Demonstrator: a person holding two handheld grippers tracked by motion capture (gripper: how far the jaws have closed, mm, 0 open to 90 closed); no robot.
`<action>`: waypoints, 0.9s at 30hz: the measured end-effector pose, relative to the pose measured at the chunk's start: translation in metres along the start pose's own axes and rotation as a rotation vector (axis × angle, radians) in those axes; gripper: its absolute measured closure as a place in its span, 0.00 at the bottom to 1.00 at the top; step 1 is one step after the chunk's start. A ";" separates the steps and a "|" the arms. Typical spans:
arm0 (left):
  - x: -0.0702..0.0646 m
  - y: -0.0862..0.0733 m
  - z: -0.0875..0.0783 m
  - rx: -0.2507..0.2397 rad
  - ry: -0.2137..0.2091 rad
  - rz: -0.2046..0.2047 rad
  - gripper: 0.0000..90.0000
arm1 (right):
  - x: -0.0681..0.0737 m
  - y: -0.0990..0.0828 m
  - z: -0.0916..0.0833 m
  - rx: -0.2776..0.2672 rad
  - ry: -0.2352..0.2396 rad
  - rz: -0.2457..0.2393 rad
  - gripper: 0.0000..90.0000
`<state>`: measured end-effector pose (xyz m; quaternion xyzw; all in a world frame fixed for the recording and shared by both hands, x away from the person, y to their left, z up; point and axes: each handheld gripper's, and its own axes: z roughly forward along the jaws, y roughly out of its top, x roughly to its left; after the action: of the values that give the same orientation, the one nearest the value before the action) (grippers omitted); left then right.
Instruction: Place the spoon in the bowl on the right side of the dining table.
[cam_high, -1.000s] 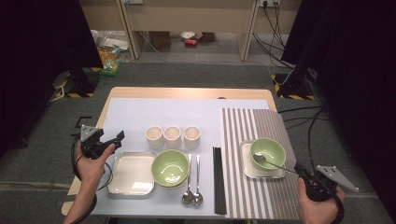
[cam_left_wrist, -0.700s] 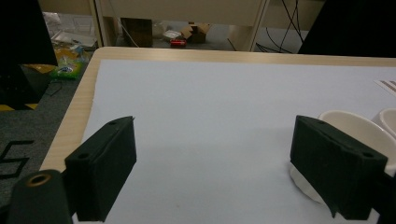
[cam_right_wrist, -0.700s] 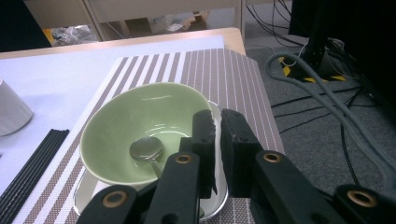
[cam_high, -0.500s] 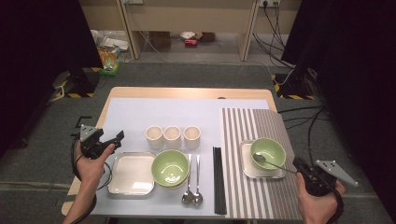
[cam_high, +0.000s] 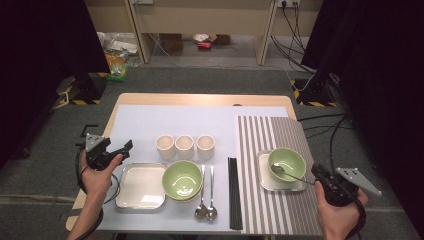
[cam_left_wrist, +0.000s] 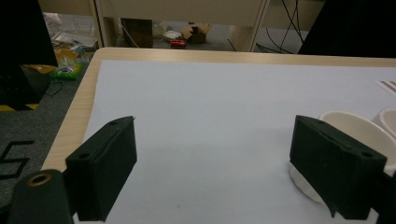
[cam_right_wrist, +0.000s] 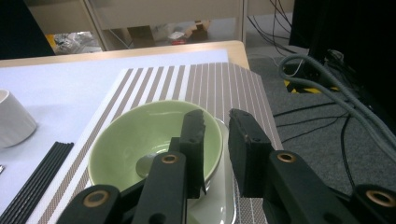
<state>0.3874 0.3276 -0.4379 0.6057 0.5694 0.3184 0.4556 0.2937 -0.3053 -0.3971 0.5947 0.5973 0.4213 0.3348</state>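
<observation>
Currently the right hand-held gripper (cam_high: 320, 176) sits near the worktop's (cam_high: 200, 99) front right corner, just off the striped mat's (cam_high: 270, 135) right edge. Its jaws have just been opening and now stand narrowly apart with nothing between them; in the right gripper view (cam_right_wrist: 215, 119) the gap shows only the mat and the tray rim behind it. The spoon (cam_high: 287, 173) lies with its head in the green bowl (cam_high: 287, 161) and its handle slanting over the rim toward this gripper; the handle tip appears just clear of the jaws, though the high view is too coarse to be certain. The bowl stands on a small tray (cam_high: 264, 177) on the mat.

The left hand-held gripper (cam_high: 122, 148) rests at the worktop's left edge, jaws wide and empty (cam_left_wrist: 212, 154), pointing across the white sheet (cam_high: 165, 120). Three cups (cam_high: 184, 146) stand in a row at mid-worktop. Toward the front edge lie a second tray (cam_high: 140, 186), a second green bowl (cam_high: 182, 179), two spoons (cam_high: 206, 197) and black chopsticks (cam_high: 234, 192).
</observation>
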 end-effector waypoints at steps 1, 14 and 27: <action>0.000 0.000 0.000 0.000 0.000 0.000 0.15 | 0.001 0.001 0.000 0.002 0.000 0.004 0.83; 0.001 0.000 0.000 0.002 0.002 0.001 0.15 | 0.015 0.010 0.006 -0.020 0.013 -0.001 0.74; 0.002 0.001 -0.001 -0.003 0.002 -0.003 0.15 | 0.036 0.018 0.019 0.009 0.046 -0.026 0.72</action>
<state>0.3872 0.3302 -0.4366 0.6038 0.5705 0.3189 0.4563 0.3163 -0.2686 -0.3849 0.5785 0.6143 0.4278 0.3240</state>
